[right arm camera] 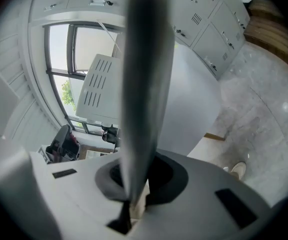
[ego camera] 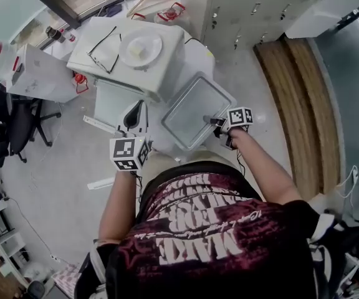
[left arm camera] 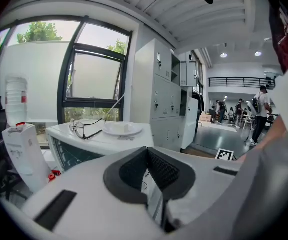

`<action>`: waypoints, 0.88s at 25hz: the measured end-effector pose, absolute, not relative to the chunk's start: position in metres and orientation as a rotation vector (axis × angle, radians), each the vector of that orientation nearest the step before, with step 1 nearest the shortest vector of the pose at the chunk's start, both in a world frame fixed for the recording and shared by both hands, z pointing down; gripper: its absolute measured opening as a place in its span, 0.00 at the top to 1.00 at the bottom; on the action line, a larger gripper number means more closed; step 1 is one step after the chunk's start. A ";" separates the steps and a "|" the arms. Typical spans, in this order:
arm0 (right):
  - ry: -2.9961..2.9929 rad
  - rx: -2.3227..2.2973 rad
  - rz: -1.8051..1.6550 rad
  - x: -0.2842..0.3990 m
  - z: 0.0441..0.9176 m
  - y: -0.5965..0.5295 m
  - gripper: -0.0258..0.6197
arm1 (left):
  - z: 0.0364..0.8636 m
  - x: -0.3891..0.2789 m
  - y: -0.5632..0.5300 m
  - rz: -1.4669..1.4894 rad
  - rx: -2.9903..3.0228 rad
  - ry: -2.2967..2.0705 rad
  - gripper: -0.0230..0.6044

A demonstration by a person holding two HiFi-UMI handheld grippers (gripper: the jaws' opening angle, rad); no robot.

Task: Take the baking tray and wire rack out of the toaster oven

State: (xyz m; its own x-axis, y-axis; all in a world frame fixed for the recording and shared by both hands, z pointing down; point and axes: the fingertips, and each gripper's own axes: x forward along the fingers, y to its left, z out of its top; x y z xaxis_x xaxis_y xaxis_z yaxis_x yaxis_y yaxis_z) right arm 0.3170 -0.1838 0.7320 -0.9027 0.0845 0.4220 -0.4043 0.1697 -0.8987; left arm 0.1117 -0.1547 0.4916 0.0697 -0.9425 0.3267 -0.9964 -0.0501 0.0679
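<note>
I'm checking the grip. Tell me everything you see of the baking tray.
The baking tray is a shallow, empty rectangle of dull grey metal with rounded corners and a raised rim. It is out of the toaster oven, beside it, open side up. The right gripper is shut on its rim.

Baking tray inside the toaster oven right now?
No: the baking tray is outside the toaster oven, with the right gripper clamped on its near edge.
</note>
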 end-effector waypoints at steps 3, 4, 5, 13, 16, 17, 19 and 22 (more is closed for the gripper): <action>-2.052 0.264 1.731 0.315 0.741 -0.195 0.94 | 0.499 0.112 -0.147 0.272 2.013 -1.992 0.95; -2.044 0.254 1.716 0.315 0.744 -0.198 0.94 | 0.501 0.111 -0.144 0.271 1.996 -2.003 0.95; -2.037 0.242 1.704 0.314 0.747 -0.201 0.94 | 0.503 0.111 -0.141 0.270 1.978 -2.013 0.95; -1.983 0.119 1.687 0.298 0.759 -0.223 0.94 | 0.521 0.107 -0.129 0.286 1.881 -2.052 0.95; -1.961 0.106 1.650 0.293 0.764 -0.231 0.92 | 0.525 0.110 -0.127 0.278 1.864 -2.052 0.95; -1.950 0.105 1.637 0.292 0.765 -0.234 0.91 | 0.526 0.112 -0.126 0.274 1.861 -2.047 0.95; -1.919 0.113 1.627 0.291 0.768 -0.237 0.90 | 0.529 0.114 -0.122 0.269 1.854 -2.038 0.95; -1.879 0.159 1.593 0.289 0.773 -0.242 0.88 | 0.533 0.111 -0.116 0.271 1.836 -2.027 0.95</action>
State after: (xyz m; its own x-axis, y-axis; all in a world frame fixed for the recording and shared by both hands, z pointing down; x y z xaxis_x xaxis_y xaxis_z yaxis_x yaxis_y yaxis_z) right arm 0.2888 -0.2422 0.7732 -0.7746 0.3148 0.5485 -0.4895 0.2508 -0.8352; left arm 0.1111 -0.1160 0.5334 -0.0656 -0.9100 0.4094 -0.9856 0.1231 0.1158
